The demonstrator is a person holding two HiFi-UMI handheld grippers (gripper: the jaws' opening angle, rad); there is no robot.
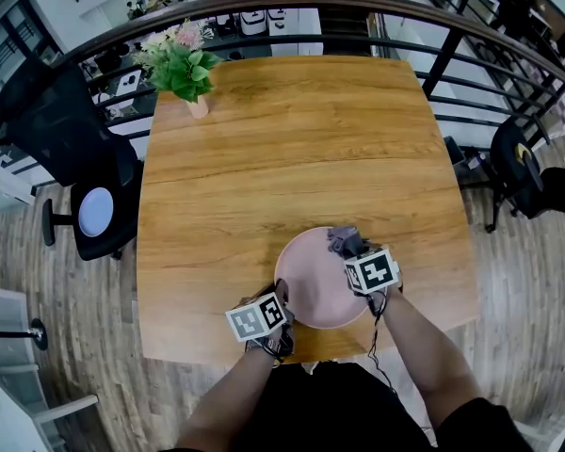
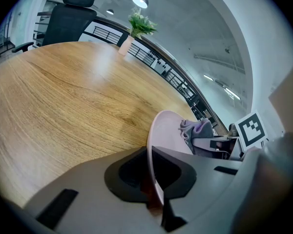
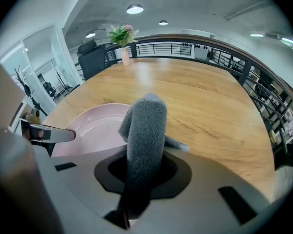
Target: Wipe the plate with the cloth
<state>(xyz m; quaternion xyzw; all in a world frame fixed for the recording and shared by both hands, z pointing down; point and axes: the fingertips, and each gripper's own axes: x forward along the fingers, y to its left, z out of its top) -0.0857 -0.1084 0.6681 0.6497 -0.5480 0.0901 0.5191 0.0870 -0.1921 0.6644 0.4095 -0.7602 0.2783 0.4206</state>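
A pink plate lies near the front edge of the wooden table. My left gripper is shut on the plate's left rim, seen edge-on as the plate between the jaws. My right gripper is shut on a grey cloth, which rests on the plate's upper right part. In the right gripper view the cloth stands up from the jaws, with the plate to its left. The cloth also shows in the left gripper view.
A potted plant stands at the table's far left corner. A black office chair sits left of the table, and a dark railing curves behind it. Another chair is at the right.
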